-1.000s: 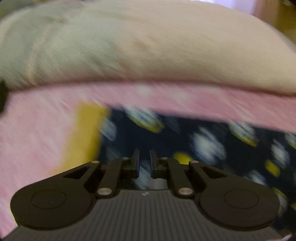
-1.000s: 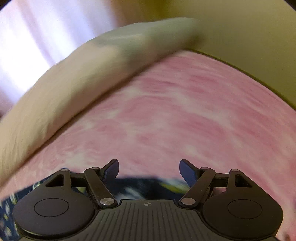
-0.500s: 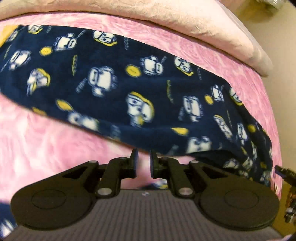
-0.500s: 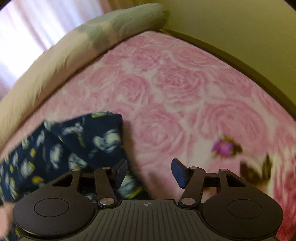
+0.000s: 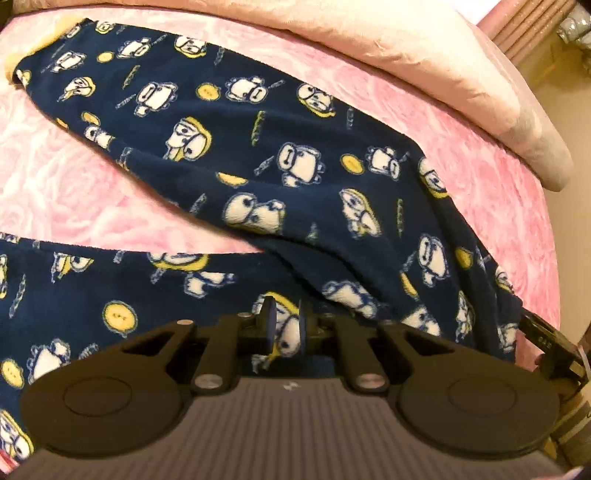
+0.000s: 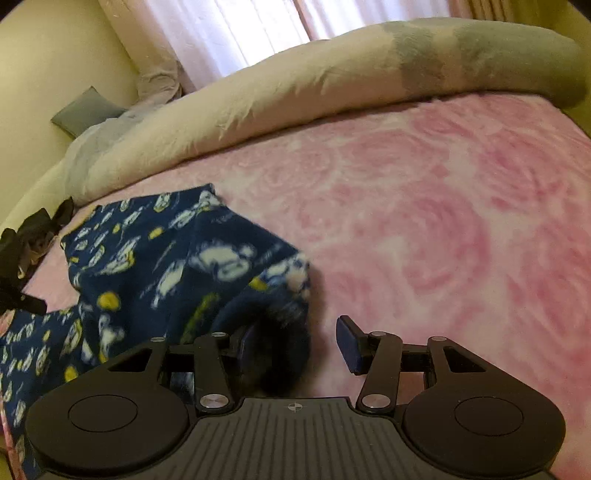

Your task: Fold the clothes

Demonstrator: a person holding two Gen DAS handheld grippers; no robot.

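Navy fleece trousers [image 5: 295, 155] printed with white and yellow cartoon figures lie spread on a pink rose blanket [image 5: 74, 192]. One leg runs diagonally across the left wrist view, and the other crosses the bottom. My left gripper [image 5: 284, 328] is shut on a fold of this fabric, which shows between the pads. In the right wrist view one rumpled end of the trousers [image 6: 177, 266] lies at the left. My right gripper [image 6: 295, 345] stands open over it. Its left finger is pushed into the dark cuff, and its right fingertip [image 6: 349, 343] hangs over bare blanket without touching cloth.
A cream duvet [image 6: 295, 92] with a grey end is bunched along the far side of the bed. Curtains [image 6: 240, 29] and a grey pillow [image 6: 85, 110] lie beyond it. Dark items [image 6: 33, 229] sit at the bed's left edge. A cream wall borders the bed.
The left gripper has swept across the trousers and now has fabric between its pads. The right gripper has tipped down to the trouser end, and its jaws have narrowed somewhat.
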